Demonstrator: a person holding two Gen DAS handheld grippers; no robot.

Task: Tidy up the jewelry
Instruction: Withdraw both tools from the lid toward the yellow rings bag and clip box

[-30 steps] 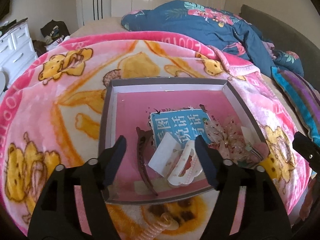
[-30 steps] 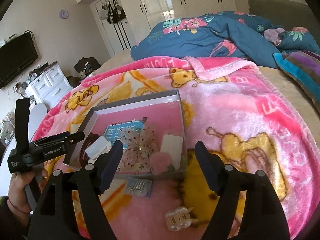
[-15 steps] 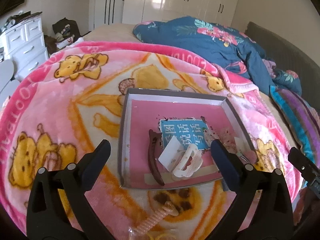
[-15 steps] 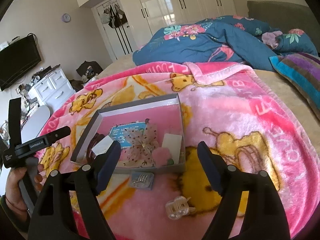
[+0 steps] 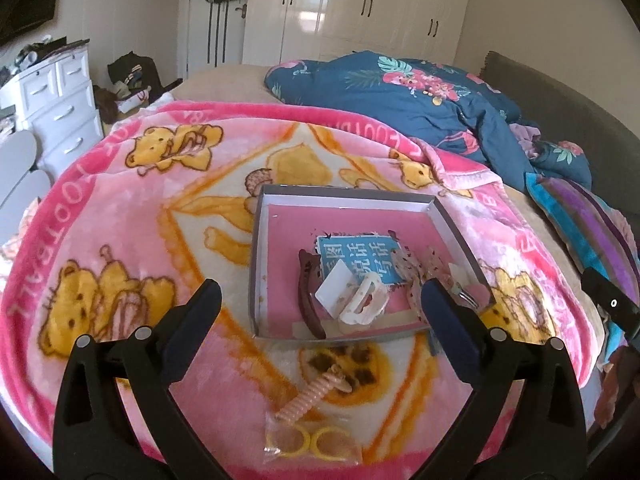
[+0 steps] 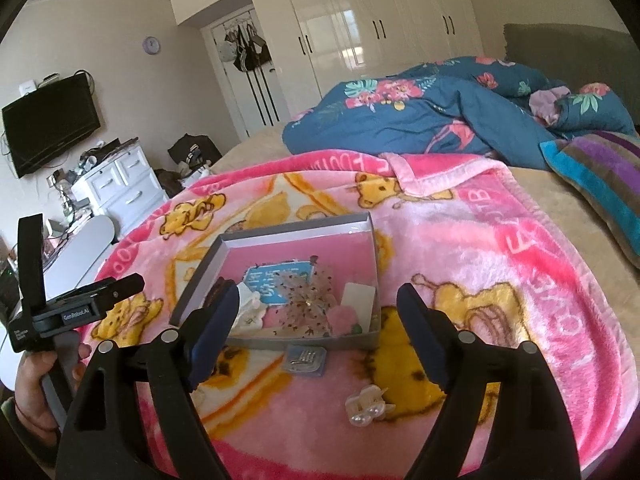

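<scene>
Two empty grippers, loose pieces nearest

I am holding my left gripper (image 5: 320,304) wide open and empty, my right gripper (image 6: 318,312) open, empty. Nearest, the pearl clip (image 6: 368,404) is lying just below-right; farther, the box (image 6: 280,236).

One grey box (image 5: 256,248) sits on one pink bear-print blanket (image 5: 120,208). Inside it are one blue card (image 5: 360,258), one brown hair clip (image 5: 306,300), one white claw clip (image 5: 366,306), two white cards (image 5: 332,290) (image 6: 357,298), one sheer spotted bow (image 6: 306,300) and one pink pompom (image 6: 343,317). Outside the box lie one spiral hair tie (image 5: 306,398), one packet of yellow rings (image 5: 308,442), one pearl claw clip (image 6: 366,404) and one small clear packet of pins (image 6: 305,358).
</scene>
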